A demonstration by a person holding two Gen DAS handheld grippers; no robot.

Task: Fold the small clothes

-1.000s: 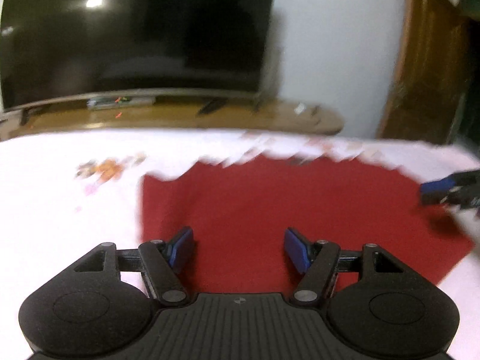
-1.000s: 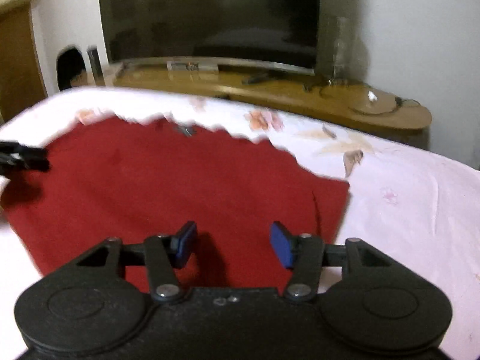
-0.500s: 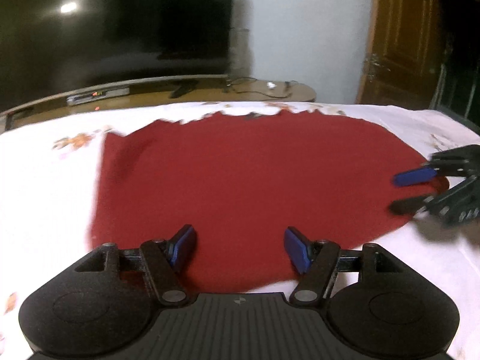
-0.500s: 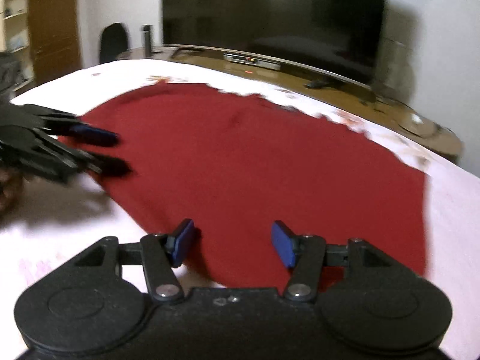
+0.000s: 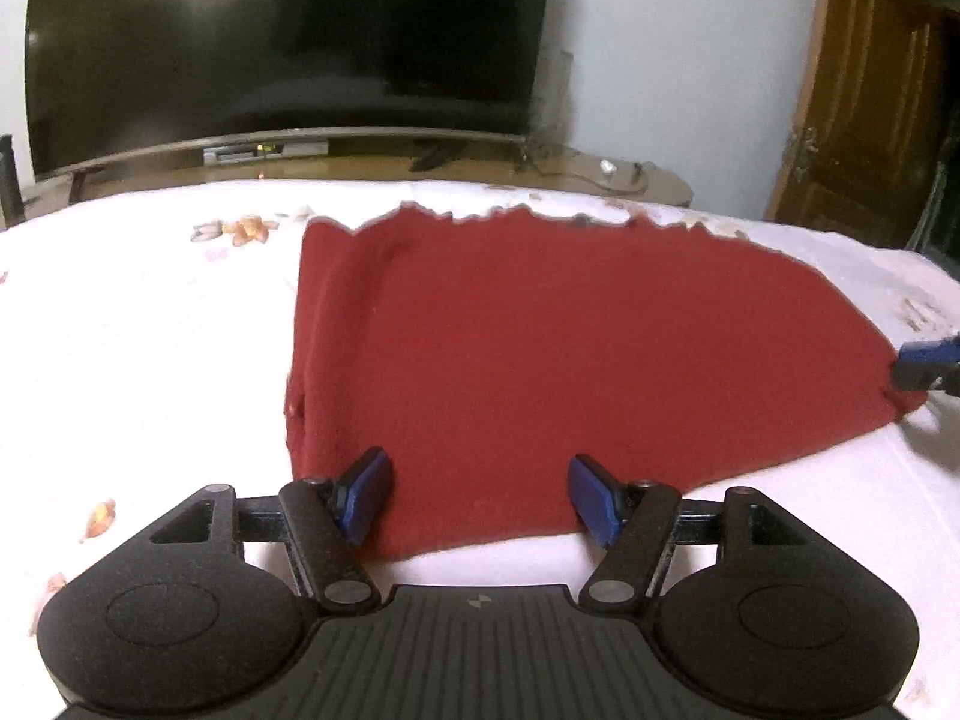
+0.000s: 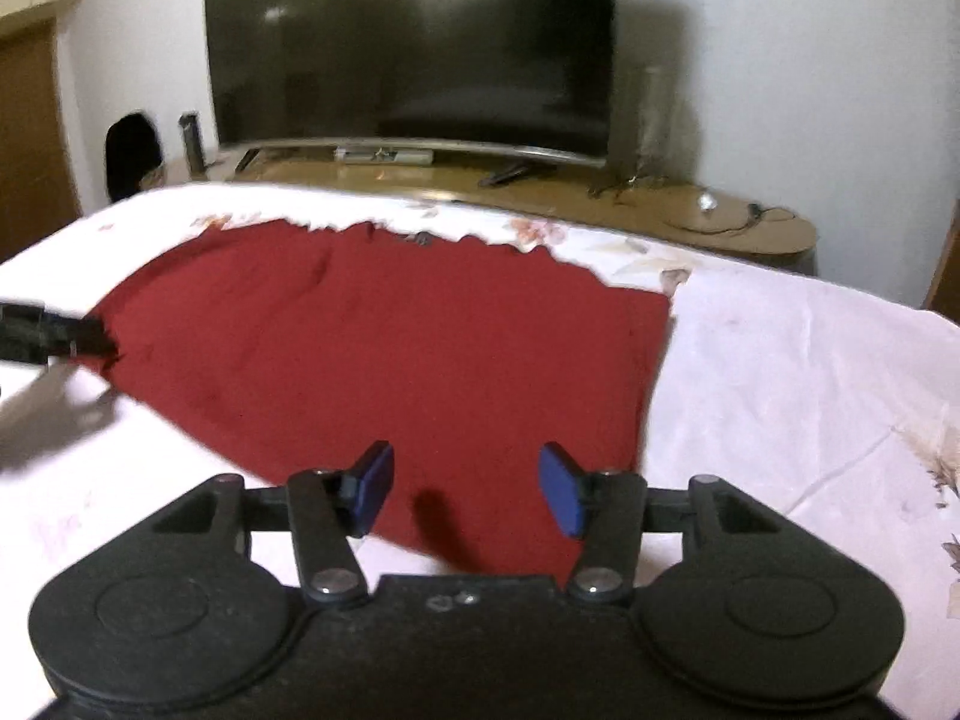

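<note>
We are looking at a dark red cloth (image 5: 570,360), matte and slightly fuzzy, lying spread almost flat on a bed covered by a white sheet (image 5: 138,348) with faint floral prints. The cloth's far edge is showing as ragged and toothed, while its left side in the left wrist view is rippling into a few soft lengthwise folds. Beyond the bed a large, glossy, curved black television (image 5: 288,42) is standing on a rounded wooden stand (image 6: 660,204), and a brown wooden door (image 5: 870,96) is sitting at the right.

We are holding both tools tilted downward over the near side of the bed, each with a black textured body and blue rectangular pads.

The left gripper (image 5: 480,495) is standing with its jaws moderately wide apart and nothing pinched; its pads are hovering over the near edge of the cloth, close to the cloth's near left corner. The right gripper (image 6: 468,492) is also parted, its jaws closing slightly at this moment, with red fabric lying beneath the gap but no pad pressing on it that we can see. It is sitting over the cloth's near right corner, casting a small shadow on the fabric.

Each tool's tips are also appearing at the edge of the other's view, beside the cloth's side corner; whether they are touching it, we cannot tell.
</note>
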